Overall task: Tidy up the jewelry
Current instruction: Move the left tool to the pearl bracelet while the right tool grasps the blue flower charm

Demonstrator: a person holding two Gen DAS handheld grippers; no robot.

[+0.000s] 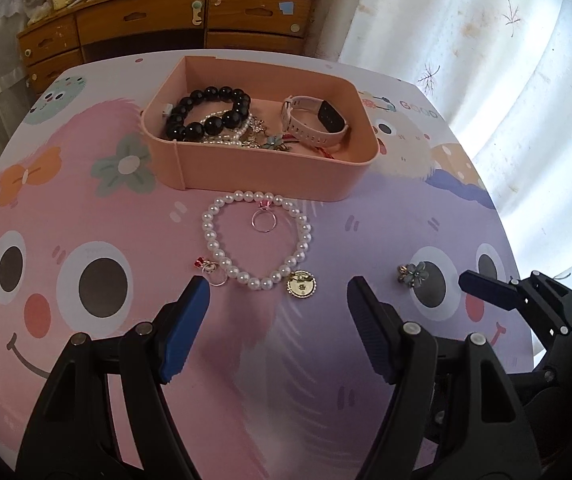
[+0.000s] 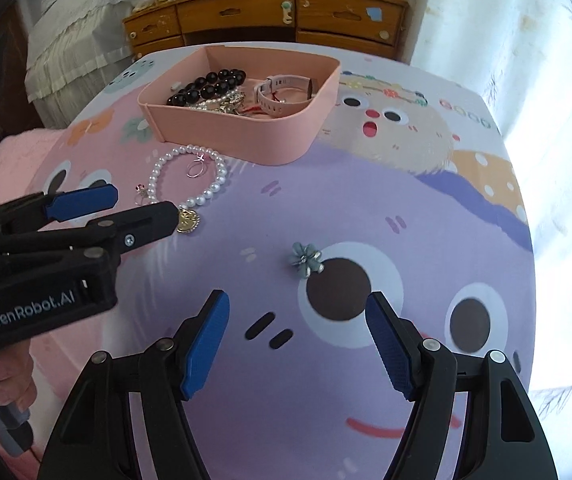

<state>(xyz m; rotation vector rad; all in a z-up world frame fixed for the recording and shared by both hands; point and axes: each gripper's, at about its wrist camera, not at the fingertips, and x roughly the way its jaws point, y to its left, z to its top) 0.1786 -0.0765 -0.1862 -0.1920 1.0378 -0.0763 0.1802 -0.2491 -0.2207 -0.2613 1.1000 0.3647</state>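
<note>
Both grippers, left (image 1: 278, 300) and right (image 2: 297, 320), hover with jaws apart and empty above the pearl bracelet (image 1: 258, 240) and flower brooch (image 2: 306, 259) near the pink box (image 1: 262, 168).

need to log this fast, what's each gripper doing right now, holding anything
Left gripper: open, holding nothing, above the pearl bracelet.
Right gripper: open, holding nothing, just short of the blue flower charm.

Pearl bracelet (image 1: 257, 240) before pink tray (image 1: 262, 168).
</note>
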